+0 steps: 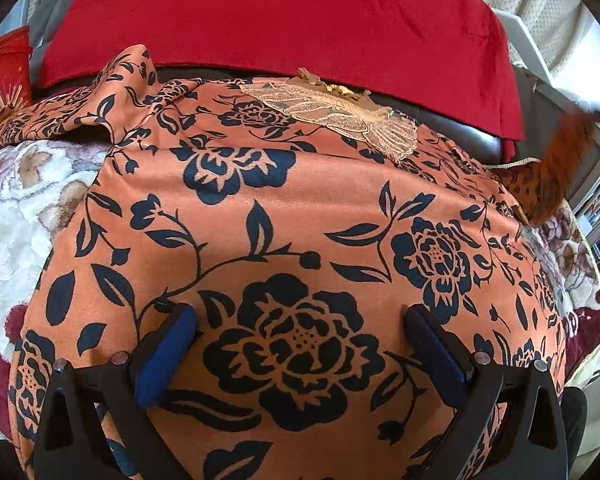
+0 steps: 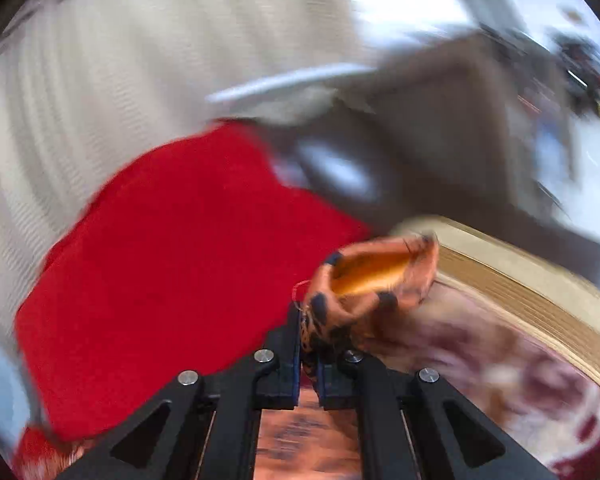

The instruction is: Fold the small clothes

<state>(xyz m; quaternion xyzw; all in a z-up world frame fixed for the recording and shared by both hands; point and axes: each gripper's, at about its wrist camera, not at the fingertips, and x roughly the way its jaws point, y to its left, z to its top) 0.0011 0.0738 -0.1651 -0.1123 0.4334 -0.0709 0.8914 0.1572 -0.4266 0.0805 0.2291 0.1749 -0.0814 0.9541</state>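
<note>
An orange garment [image 1: 260, 208] with dark blue flower print lies spread out and fills most of the left wrist view. A beige lace patch [image 1: 340, 116] sits at its far edge. My left gripper [image 1: 300, 328] is low over the near part of the garment, open, its blue pads [image 1: 168, 356] wide apart and a large printed flower between them. At the right a corner of the garment [image 1: 556, 168] is lifted and blurred. In the right wrist view my right gripper [image 2: 309, 344] is shut on a bunched piece of the orange garment [image 2: 376, 276], raised above the bed.
A red blanket [image 1: 280, 20] lies beyond the garment, also in the right wrist view [image 2: 160, 260]. A plush flowered blanket [image 1: 28, 208] covers the bed beneath. A red snack bag [image 1: 4, 84] stands at far left. Pale curtains [image 2: 100, 80] hang behind, and a cream mattress edge [image 2: 540, 292] runs at right.
</note>
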